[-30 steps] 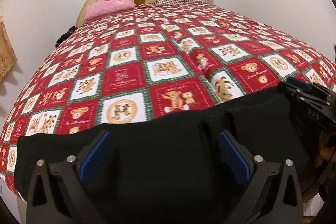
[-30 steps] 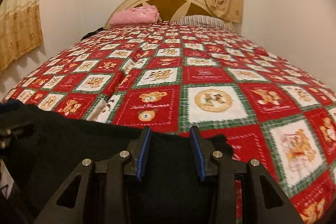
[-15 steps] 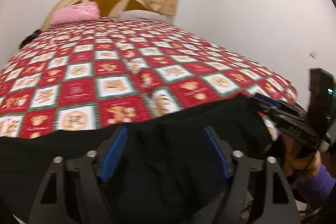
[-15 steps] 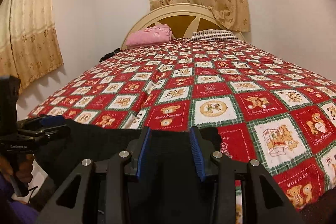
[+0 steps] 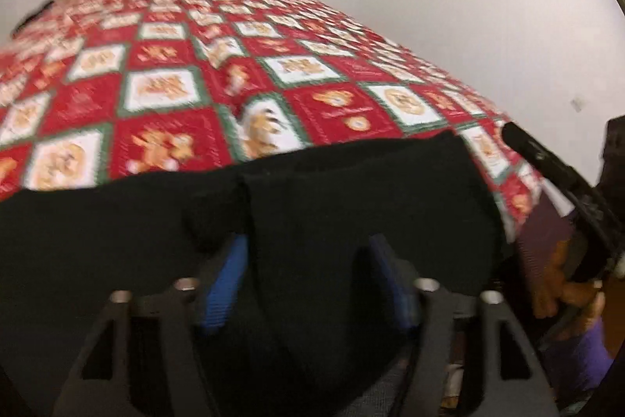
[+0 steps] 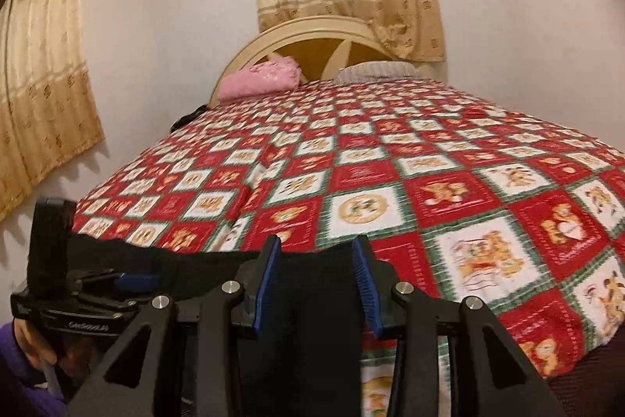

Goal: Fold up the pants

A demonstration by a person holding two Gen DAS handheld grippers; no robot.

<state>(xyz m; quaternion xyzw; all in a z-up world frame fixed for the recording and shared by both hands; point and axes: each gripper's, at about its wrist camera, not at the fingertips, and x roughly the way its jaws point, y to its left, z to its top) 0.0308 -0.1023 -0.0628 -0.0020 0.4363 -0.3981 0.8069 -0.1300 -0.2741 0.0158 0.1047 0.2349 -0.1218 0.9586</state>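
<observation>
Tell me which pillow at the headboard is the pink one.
The left pillow is pink. It lies against the headboard, beside the grey striped pillow to its right, which sits flatter and lower.

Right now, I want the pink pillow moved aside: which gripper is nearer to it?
Left gripper, barely: it's at the foot on the pillow's side; the right gripper sits further across.

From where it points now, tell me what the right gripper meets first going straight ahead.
The black pants lie between the jaws of the right gripper already. Beyond their edge comes the red patchwork quilt, probably before the distant headboard.
</observation>
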